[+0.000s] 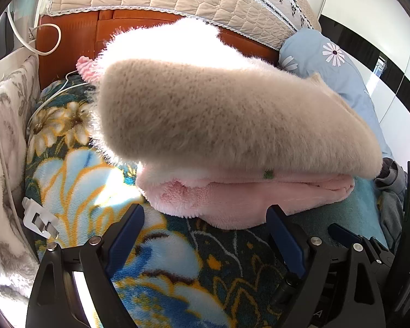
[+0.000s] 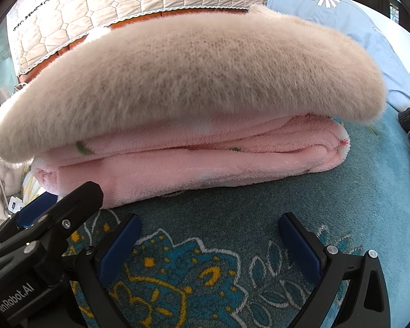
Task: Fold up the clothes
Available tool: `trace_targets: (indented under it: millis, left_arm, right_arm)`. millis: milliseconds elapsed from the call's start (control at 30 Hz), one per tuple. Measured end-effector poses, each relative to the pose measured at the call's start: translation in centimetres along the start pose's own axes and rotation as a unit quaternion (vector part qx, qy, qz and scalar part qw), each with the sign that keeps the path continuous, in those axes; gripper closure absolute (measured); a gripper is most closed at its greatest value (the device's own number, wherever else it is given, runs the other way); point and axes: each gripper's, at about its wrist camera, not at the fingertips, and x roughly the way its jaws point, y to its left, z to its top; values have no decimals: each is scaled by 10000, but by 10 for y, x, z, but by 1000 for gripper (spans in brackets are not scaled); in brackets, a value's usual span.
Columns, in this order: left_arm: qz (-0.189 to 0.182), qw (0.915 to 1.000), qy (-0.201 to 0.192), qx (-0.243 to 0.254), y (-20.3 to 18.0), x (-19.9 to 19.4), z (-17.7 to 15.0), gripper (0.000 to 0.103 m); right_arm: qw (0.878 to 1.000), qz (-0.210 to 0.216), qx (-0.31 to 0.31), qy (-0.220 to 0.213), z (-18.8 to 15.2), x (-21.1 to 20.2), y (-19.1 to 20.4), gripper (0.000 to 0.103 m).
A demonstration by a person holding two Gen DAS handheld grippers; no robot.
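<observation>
two grippers, your left gripper [image 1: 205, 224] and right gripper [image 2: 209, 232], hang released, nothing between the pads. the folded pink garment [image 2: 191, 164] lies on the floral blanket [image 2: 177, 273] under a beige fleece [image 2: 191, 76]; leave the stack square, or press lightly from above.

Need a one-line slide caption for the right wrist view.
Open right gripper hovers before a folded pink fleece garment topped by a beige fluffy garment on the floral blanket.

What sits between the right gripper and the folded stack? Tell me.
Nothing visible. Only bare floral blanket lies between the open right gripper and the pink folded garment under the beige fleece. The left gripper sits off to the side.
</observation>
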Motion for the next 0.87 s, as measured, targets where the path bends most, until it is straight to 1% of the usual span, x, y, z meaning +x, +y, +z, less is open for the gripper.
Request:
trace_targets:
  millis: [600,700,867]
  left_arm:
    - [-20,10000,15,-11,11,-5,-2,11]
    - [-26,10000,16,-7,16,0,4,11]
    - [-31,10000,10,-9,20,0,6,11]
  right_arm:
    - [10000,3,-3,-1,1,2,-3,0]
    - [10000,4,-4,-1,1,2,-3,0]
    - [10000,4,-2,0,1,2,-3,0]
